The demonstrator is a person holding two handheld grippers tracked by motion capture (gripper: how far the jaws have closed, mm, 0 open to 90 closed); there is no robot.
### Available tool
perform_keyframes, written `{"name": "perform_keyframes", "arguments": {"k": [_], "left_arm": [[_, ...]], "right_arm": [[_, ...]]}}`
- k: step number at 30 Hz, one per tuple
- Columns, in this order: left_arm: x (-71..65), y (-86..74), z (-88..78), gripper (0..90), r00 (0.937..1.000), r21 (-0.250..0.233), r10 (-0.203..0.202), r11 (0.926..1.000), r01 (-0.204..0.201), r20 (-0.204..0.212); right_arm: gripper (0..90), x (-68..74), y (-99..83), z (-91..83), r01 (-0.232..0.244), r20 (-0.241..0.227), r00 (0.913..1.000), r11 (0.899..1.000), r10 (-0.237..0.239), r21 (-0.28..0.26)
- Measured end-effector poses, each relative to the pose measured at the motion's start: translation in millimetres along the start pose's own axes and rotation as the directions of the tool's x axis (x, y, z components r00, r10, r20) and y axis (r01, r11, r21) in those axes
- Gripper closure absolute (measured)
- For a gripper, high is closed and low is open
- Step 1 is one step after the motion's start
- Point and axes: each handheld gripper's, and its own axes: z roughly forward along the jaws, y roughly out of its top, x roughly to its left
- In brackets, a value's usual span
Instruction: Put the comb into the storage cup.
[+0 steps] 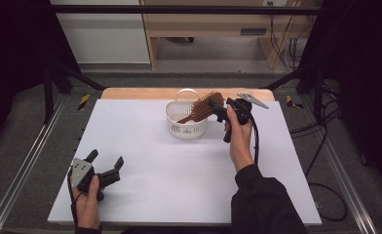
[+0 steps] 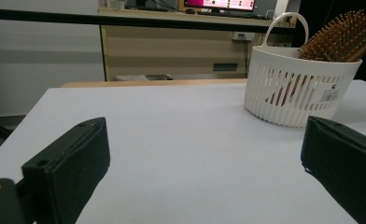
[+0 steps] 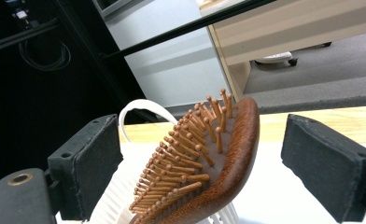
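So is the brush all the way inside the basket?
No. The brush sits handle-down in the basket, its bristled head poking over the rim.

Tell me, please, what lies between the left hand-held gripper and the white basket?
Nothing: between the left hand-held gripper and the white basket there is bare white table surface, as the high view and the left gripper view show.

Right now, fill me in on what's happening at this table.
A person works at a white-covered table with a claw in each hand. The right claw is at the white basket, its jaws open on either side of the wooden hairbrush, not touching it. The brush stands handle-down in the basket, its bristled head sticking out over the rim. The left claw is open at the near left of the table, holding nothing.
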Motion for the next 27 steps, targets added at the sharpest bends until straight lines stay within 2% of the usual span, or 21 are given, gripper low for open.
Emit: {"name": "perform_keyframes", "arguments": {"k": [10, 11, 17, 27], "left_arm": [[1.1, 0.5, -0.9, 1.4, 1.0000, -0.001, 0.008, 1.0000, -0.008, 0.001], [1.4, 0.4, -1.3, 1.4, 1.0000, -0.001, 0.007, 1.0000, -0.007, 0.001], [4.3, 0.3, -3.5, 1.5, 1.0000, -0.003, -0.004, 1.0000, 0.004, -0.004], [3.8, 0.6, -3.2, 1.4, 1.0000, -0.001, 0.000, 1.0000, 0.000, -0.003]], "right_arm": [[10.5, 0.3, 1.5, -0.7, 0.009, 0.000, 1.0000, 1.000, -0.009, -0.012], [9.9, 0.3, 1.4, -0.5, 0.026, 0.007, 0.9996, 1.000, -0.026, -0.016], [7.5, 1.5, 2.9, -3.8, 0.055, 0.045, 0.9976, 0.998, -0.053, -0.044], [5.4, 3.4, 8.0, -12.1, 0.122, 0.102, 0.9883, 0.989, -0.113, -0.087]]}}
